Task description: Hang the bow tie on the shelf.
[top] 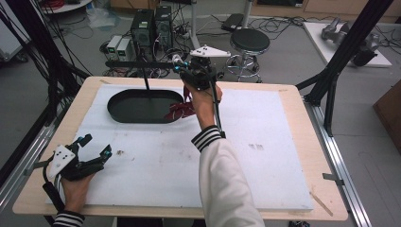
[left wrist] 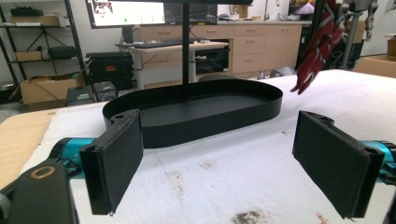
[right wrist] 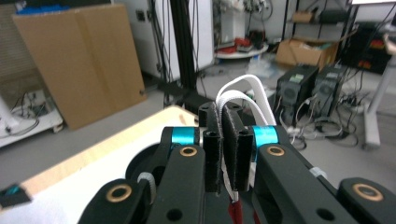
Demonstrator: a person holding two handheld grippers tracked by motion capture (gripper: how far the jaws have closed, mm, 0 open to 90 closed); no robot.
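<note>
Left gripper point(top: 97, 147), jaws spread wide and empty, rests near the table's point(top: 283, 198) front left corner. Right gripper point(top: 182, 67) is raised over the far edge, clamped on the white loops point(right wrist: 243, 95) of a red bag point(top: 181, 110) that hangs beside the black tray's point(top: 118, 112) right end.

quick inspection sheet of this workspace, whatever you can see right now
surface: white foam sheet on a wooden table, with small dark specks
job's things: black oval tray with an upright post; red item with white straps hanging beside the tray's right end
clutter: nothing seen
grippers: left gripper open, low at the near-left edge; right gripper raised, shut on the white straps
cables: tangled on the floor behind the table
surroundings: computer towers, black stool
</note>
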